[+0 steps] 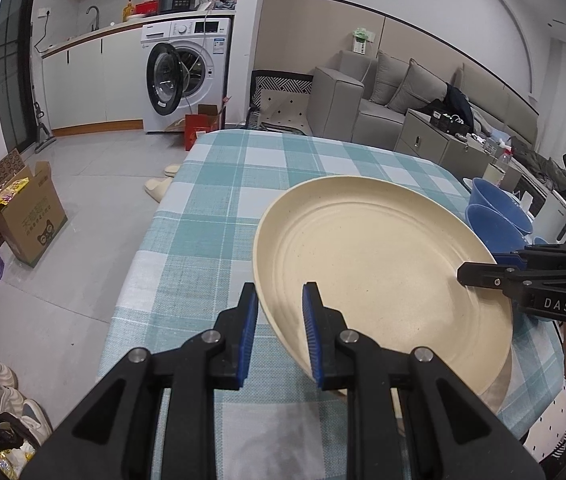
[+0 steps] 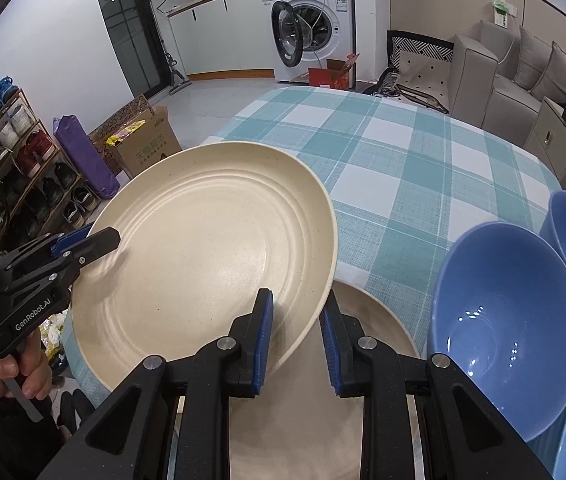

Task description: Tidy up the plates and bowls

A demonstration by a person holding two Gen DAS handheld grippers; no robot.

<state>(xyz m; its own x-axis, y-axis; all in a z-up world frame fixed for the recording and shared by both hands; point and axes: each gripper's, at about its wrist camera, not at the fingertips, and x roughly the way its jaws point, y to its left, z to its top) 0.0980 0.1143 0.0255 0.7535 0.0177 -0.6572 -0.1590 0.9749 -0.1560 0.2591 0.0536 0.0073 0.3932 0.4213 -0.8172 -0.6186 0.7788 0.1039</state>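
Clearly lifted off the table, a cream plate (image 1: 379, 276) is held tilted above the teal-and-white checked tablecloth (image 1: 219, 200), gripped at opposite edges by the two tools. It is round and shallow, pale cream with fine dark speckles, and its well is stepped with several concentric ridges that run up to a smooth, slightly raised rim. The left gripper (image 1: 279, 334) straddles the plate's near edge in its own view, one blue-padded finger under the rim and the other over the inner face, pinching it. The right gripper (image 2: 297, 338) does the same on the far side: one pad lies on the plate's upper surface and the other sits beneath the rim, closed onto the plate. Under the raised plate, in the right wrist view, a second cream plate (image 2: 379, 316) lies flat on the cloth, mostly covered by the gripper body. Just to the right of it stand blue bowls (image 2: 507, 332), glossy inside with small light reflections, crowded close together near the table's edge. A washing machine (image 1: 187, 76) with its door open stands across the tiled floor.
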